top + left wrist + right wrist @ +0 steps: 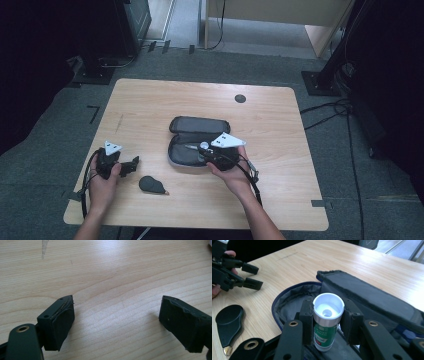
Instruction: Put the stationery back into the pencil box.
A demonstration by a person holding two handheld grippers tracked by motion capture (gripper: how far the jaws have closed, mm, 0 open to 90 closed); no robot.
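My right gripper (328, 322) has its jaws closed on a small tube (327, 325) with a white cap and a green label, gripping it just below the cap. I hold it upright over the open half of the dark case (186, 156), which lies unzipped near the middle of the table (150, 100), its lid (199, 124) folded back. I judge the tube to be going into the case, though it could as well be coming out; its bottom end is hidden, so I cannot tell whether it touches the lining. My left gripper (116, 315) is wide open and empty, low over bare wood, well apart from the case. A flat black tool (151, 185) lies on the table between my hands, untouched. Left to do, as I judge it: settle the tube, let go, deal with the tool, then close the case.
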